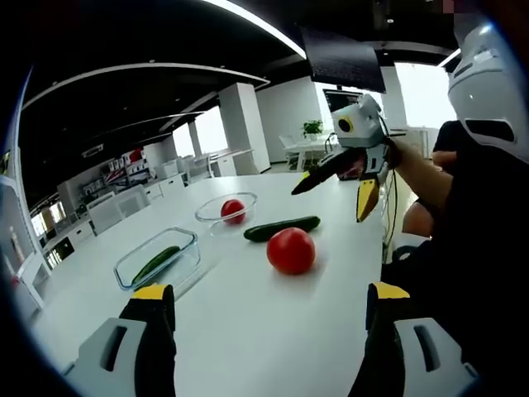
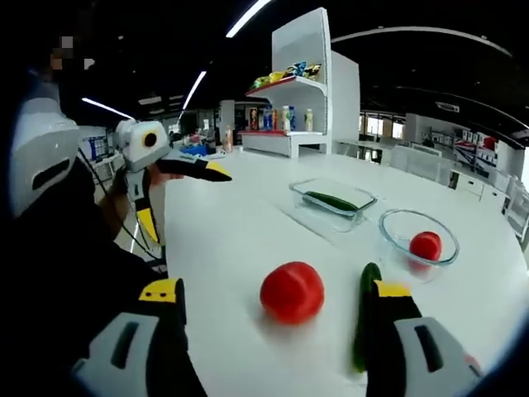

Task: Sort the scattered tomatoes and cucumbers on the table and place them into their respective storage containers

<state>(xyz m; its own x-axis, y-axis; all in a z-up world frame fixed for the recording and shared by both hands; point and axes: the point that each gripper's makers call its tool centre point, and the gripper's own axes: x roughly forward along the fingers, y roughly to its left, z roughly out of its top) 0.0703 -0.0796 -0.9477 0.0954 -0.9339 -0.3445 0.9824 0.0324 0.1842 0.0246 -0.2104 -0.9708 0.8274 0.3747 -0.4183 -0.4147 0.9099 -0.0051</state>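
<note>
Both claws, the left claw (image 1: 264, 302) and the right claw (image 2: 277, 298), are open above the tabletop (image 1: 273, 331), near a loose tomato (image 1: 291, 251) and cucumber (image 1: 281, 228).

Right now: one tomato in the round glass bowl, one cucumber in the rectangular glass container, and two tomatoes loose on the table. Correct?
Not quite. The table holds one loose tomato and one loose cucumber, not two tomatoes; the right gripper view shows them side by side. The rest stands: one tomato in the round glass bowl, one cucumber in the rectangular glass container.
</note>
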